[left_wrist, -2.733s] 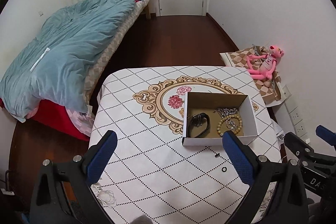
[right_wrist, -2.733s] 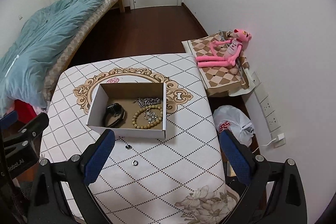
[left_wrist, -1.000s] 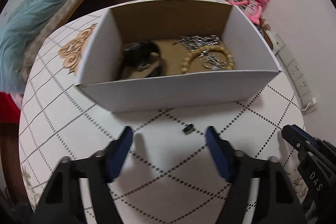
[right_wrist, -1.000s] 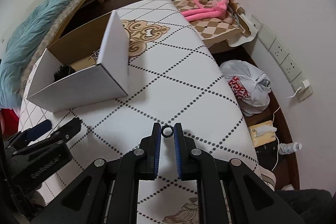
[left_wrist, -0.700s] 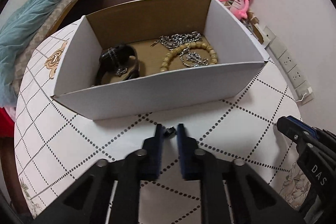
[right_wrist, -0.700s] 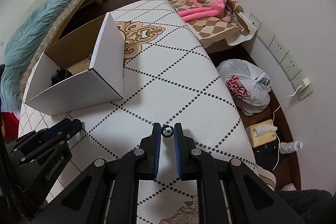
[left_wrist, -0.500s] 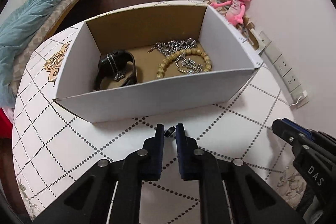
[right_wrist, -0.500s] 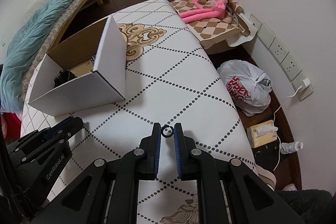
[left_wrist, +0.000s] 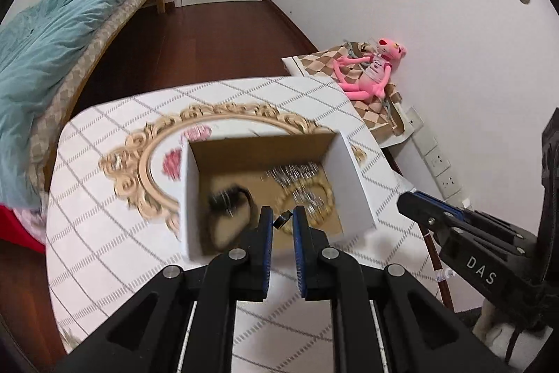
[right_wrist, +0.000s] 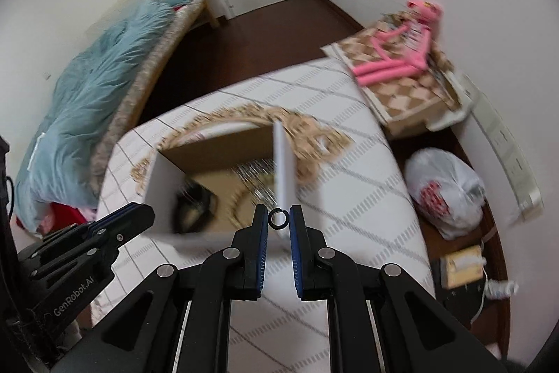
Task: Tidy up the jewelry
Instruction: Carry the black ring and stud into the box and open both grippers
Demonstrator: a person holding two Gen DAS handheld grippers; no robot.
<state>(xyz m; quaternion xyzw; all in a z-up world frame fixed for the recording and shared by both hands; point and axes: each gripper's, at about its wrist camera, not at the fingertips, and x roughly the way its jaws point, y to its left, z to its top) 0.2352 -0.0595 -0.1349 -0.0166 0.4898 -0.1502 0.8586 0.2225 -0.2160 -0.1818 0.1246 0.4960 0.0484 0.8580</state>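
Bedroom bench [left_wrist: 104,254]: bracelets already lie inside the box [left_wrist: 346,177], while left gripper [left_wrist: 279,222] and right gripper [right_wrist: 278,218] each pinch a small ring above it, undropped.

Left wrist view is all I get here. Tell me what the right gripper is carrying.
Observer: The right gripper is shut on a small dark ring, pinched upright between its pads.
Operator: Say where that ring sits against the box.
Observer: In the right wrist view it hangs in front of the box's right-hand white wall, near the front corner. I cannot tell whether it is over the inside.
Operator: Report anything on the floor to the right of the table.
Observer: A white plastic bag with red print lies there, close to the table's edge.
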